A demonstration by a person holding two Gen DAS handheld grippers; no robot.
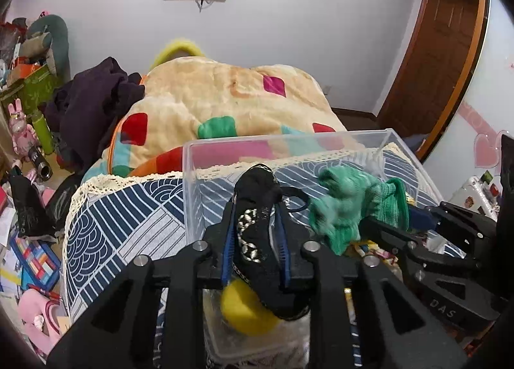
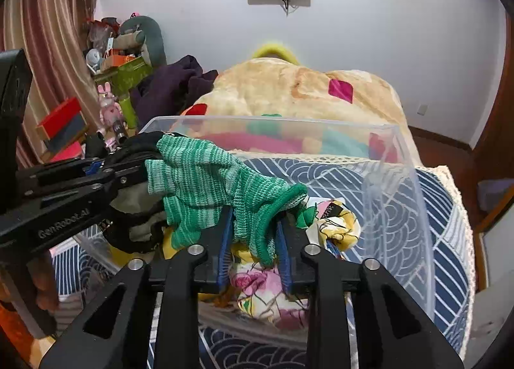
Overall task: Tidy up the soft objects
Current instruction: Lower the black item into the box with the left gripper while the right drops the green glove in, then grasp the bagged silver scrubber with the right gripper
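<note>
Two grippers, each w/ a soft item, both held over a clear plastic bin [image 1: 414, 157] that sits on a blue-and-white patterned cover [image 1: 128, 224]. Left gripper [image 1: 255, 214]: blue-padded fingers closed in on a black sock [image 1: 257, 208] w/ pale patterned trim, sock bunched up past the fingertips and hanging down behind them. Right gripper [image 2: 253, 224]: fingers pinched on the cuff end of a green knit glove [image 2: 205, 176]; rest of the glove spreads up and to its left, draped against the left gripper. In left wrist view the glove [image 1: 350, 205] is just right of the sock, close beside it. Below the left fingers, inside the bin, a yellow soft item [image 1: 247, 311]. Below the right fingers, a floral cloth [image 2: 266, 288], pink and yellow. Ahead of both tools, past the bin's far wall, a cream blanket [image 1: 225, 95] w/ coloured patches.
</note>
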